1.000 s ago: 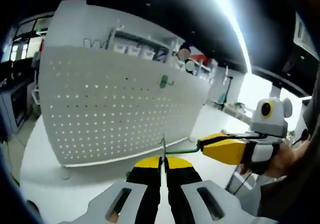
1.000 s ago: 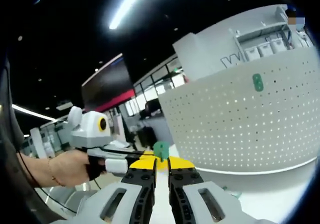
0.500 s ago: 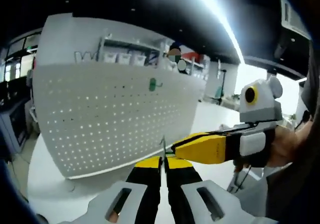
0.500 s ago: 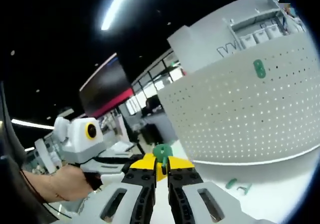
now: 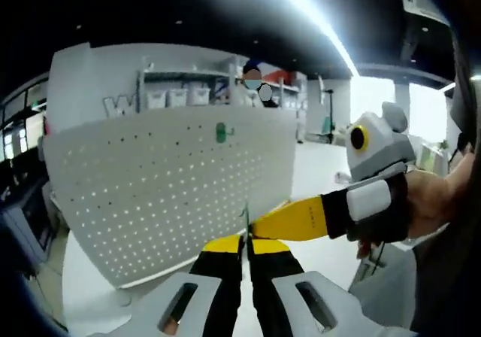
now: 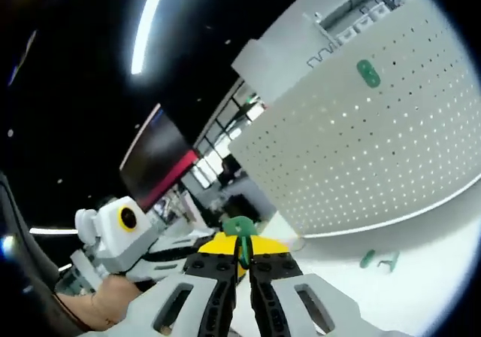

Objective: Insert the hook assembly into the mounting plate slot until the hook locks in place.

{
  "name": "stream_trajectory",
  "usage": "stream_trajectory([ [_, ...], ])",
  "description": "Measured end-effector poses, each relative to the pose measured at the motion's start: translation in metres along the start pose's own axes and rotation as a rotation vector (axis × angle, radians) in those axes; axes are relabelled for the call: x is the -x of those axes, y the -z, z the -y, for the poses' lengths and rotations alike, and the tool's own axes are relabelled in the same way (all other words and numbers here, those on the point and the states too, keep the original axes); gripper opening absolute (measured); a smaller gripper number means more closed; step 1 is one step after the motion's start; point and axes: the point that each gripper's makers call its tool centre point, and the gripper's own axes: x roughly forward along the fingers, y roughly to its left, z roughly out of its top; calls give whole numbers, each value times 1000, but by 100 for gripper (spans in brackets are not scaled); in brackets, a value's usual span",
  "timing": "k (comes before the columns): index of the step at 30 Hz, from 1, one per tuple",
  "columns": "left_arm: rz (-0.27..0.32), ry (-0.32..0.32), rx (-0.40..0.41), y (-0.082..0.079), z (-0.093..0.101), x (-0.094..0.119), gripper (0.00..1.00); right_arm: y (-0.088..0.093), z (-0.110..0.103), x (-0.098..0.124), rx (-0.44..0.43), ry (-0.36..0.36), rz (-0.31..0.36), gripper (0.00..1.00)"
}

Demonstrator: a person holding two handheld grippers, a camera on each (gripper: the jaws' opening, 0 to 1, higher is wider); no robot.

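Observation:
In the left gripper view my left gripper [image 5: 244, 239] is shut on a thin grey-green plate [image 5: 244, 218] that I see edge-on, standing up from the jaw tips. The right gripper's yellow jaws [image 5: 289, 220] come in from the right and meet that plate. In the right gripper view my right gripper [image 6: 241, 253] is shut on the stem of a green hook piece [image 6: 240, 226], whose flat green head stands just past the tips. The left gripper [image 6: 124, 235] sits at the left, held by a hand. A white pegboard [image 5: 165, 186] [image 6: 376, 141] carries another green hook [image 5: 222, 132] [image 6: 367, 72].
Two loose green pieces [image 6: 368, 259] [image 6: 389, 260] lie on the white table [image 6: 421, 277] below the pegboard. Shelving with bins [image 5: 176, 96] stands behind the board. A person's hand [image 5: 432, 201] holds the right gripper at the right.
Both views have tilted and shifted. The right gripper's jaws have closed in on the plate at my left tips, and the green wire seen between them earlier is now covered.

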Motion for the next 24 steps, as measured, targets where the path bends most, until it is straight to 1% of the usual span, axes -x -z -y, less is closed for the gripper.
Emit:
stream_trajectory([
  [4,-5,4,6,1,0,0,2,0,-1,0,31,8,0,1],
  [7,-1,7,17,0,1,-1,2,-2,-1,1,93,22,12,0],
  [9,1,7,19,-1,1,-1,2,-3,-1,1,89,22,16,0],
  [11,-1,16,36,-1,2,-2,3,-3,0,2,111,33,19,0],
  [16,2,23,56,1,3,-4,4,-4,3,2,129,48,14,0],
  [19,5,29,57,1,4,-4,6,-5,4,3,163,60,16,0],
  [20,0,33,49,2,4,-4,7,-7,5,3,172,61,21,0],
  [22,-2,43,41,2,8,-5,14,-10,4,4,184,60,23,0],
  [23,-4,43,44,2,8,-5,19,-11,4,4,189,58,23,0],
  [24,-6,38,44,3,9,-7,27,-14,4,4,200,58,26,0],
])
